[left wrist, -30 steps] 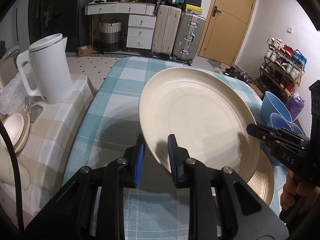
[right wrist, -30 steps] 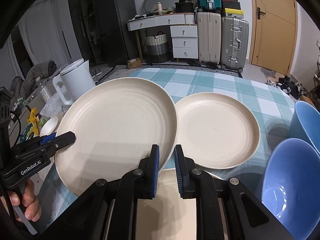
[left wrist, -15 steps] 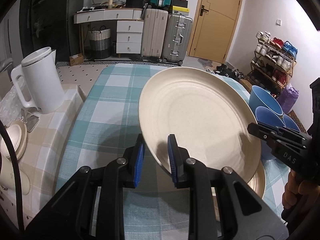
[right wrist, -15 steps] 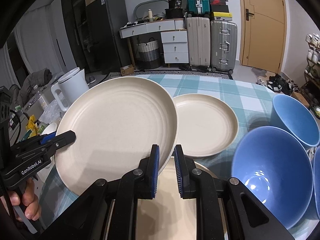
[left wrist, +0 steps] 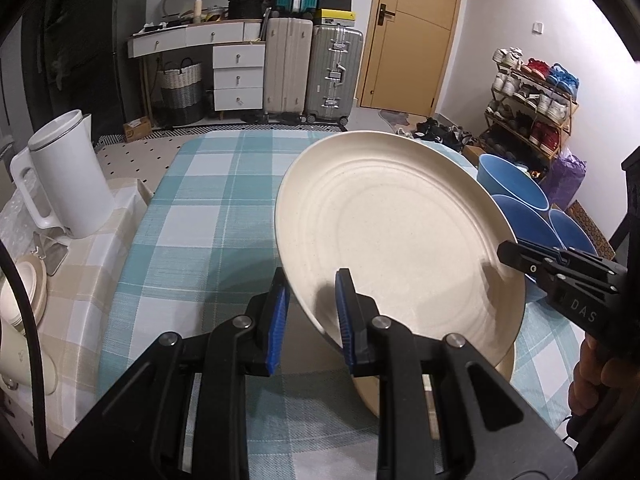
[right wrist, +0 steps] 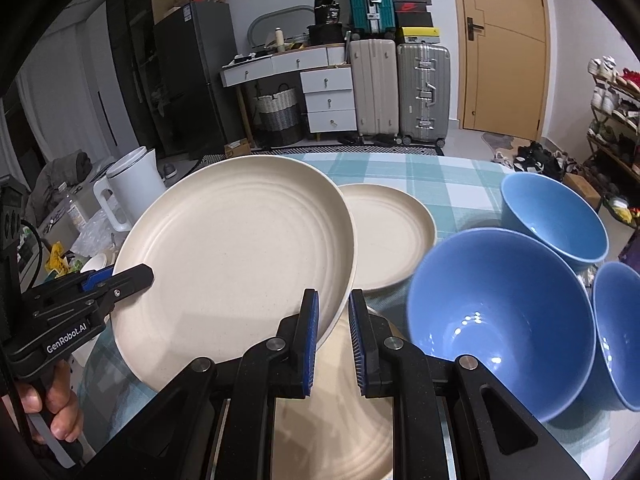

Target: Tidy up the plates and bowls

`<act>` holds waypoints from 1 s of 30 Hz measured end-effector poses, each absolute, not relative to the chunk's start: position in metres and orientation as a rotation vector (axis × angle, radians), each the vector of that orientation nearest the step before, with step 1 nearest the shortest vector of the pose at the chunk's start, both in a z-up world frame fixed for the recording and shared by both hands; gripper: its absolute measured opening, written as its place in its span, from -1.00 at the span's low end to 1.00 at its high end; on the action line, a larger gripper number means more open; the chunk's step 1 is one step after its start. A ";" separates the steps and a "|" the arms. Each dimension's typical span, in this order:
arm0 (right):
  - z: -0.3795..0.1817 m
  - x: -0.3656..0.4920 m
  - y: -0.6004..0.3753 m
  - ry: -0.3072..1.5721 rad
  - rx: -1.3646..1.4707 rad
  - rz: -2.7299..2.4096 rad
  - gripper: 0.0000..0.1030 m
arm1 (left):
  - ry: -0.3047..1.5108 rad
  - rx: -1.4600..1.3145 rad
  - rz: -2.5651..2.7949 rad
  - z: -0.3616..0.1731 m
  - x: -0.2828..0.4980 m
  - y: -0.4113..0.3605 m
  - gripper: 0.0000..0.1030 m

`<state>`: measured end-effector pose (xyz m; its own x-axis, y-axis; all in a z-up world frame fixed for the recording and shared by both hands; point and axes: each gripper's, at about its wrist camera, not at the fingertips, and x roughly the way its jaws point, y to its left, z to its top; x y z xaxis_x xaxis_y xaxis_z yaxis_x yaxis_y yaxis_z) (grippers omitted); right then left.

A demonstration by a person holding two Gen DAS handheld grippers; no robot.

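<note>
A large cream plate (left wrist: 392, 232) hangs tilted above the table, held at two opposite edges. My left gripper (left wrist: 311, 280) is shut on its near rim, the blue pads either side of the edge. My right gripper (right wrist: 334, 300) is shut on the opposite rim of the same plate (right wrist: 240, 256). A smaller cream plate (right wrist: 388, 236) lies on the table behind it. Another cream plate (right wrist: 332, 420) lies under my right gripper. Three blue bowls (right wrist: 496, 312) (right wrist: 556, 216) (right wrist: 620, 332) stand at the right. Each gripper shows in the other's view: the right gripper (left wrist: 508, 250), the left gripper (right wrist: 140, 276).
The table wears a teal checked cloth (left wrist: 208, 208). To its left a lower side table with a beige checked cloth carries a white kettle (left wrist: 68, 176) and small cream dishes (left wrist: 20, 296). Suitcases, drawers and a shoe rack stand far back.
Both grippers, still shut on the large plate, have carried it a little up and to the right. The blue bowls have come much further into the right wrist view.
</note>
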<state>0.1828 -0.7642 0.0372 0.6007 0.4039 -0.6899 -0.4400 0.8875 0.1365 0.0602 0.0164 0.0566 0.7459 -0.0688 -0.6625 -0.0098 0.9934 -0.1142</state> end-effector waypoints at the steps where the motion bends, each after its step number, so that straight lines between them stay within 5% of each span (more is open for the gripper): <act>1: 0.037 0.181 -0.767 0.787 -0.048 0.485 -0.69 | 0.729 -0.109 -0.037 0.057 0.058 0.013 -0.63; 30: 0.027 0.148 -0.797 0.813 -0.007 0.442 -0.69 | 0.793 -0.044 -0.090 0.041 0.044 0.000 -0.63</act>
<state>0.1480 -0.7974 0.0272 0.6015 0.3792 -0.7031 -0.3847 0.9089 0.1611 0.0442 -0.0004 0.0413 0.6984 -0.0977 -0.7090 0.0645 0.9952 -0.0736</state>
